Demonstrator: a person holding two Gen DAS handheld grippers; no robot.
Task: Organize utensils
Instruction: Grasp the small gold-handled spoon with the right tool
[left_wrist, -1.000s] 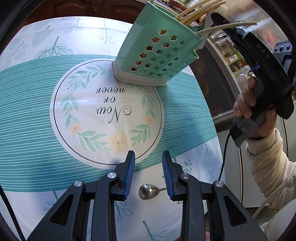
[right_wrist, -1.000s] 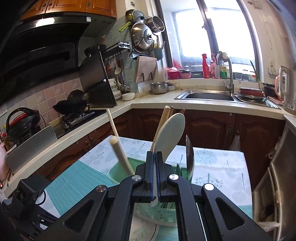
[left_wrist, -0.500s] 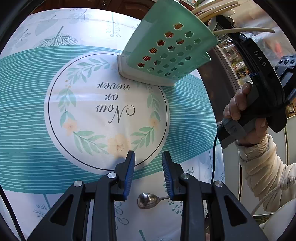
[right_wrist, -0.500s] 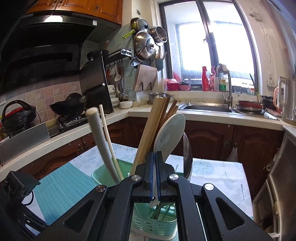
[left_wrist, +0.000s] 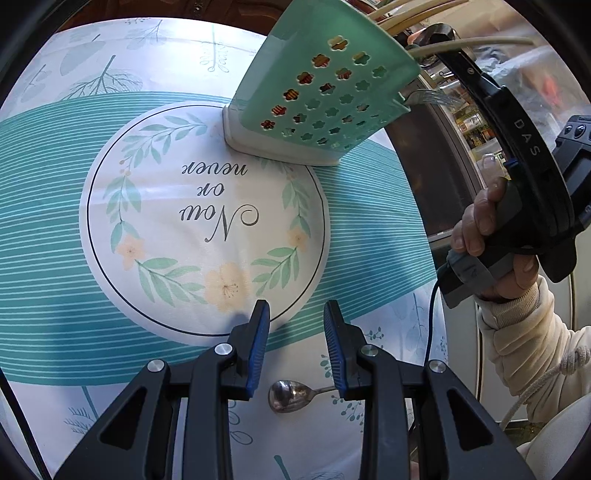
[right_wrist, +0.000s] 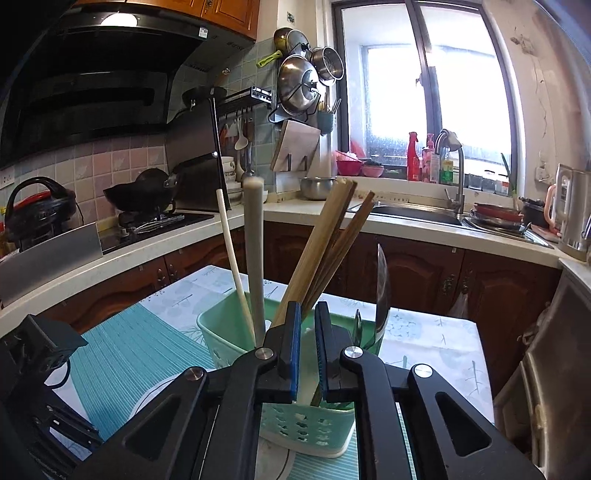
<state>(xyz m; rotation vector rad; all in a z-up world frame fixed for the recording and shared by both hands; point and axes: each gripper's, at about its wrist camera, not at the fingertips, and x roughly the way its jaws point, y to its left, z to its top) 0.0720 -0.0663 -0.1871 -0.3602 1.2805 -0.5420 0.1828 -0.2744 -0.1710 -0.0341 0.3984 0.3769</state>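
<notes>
Left tongs (left_wrist: 296, 328) hang over the bench (left_wrist: 48, 236), jaws wide w/ nothing between them. A metal spoon (left_wrist: 286, 395) lies on the cloth just below and between the blue pads (left_wrist: 255, 343) – bowl under the gap, handle running off behind the right-side finger. Ahead and to the right stands the green utensil caddy (left_wrist: 325, 99), upright on the bench. Right tongs (right_wrist: 306, 343) sit just above the caddy's near rim, jaws narrowly apart, gripping nothing; beyond them chopsticks (right_wrist: 325, 251), a white rod (right_wrist: 231, 251), a grey handle (right_wrist: 255, 251) and a spoon bowl (right_wrist: 382, 288) stick up out of it.
</notes>
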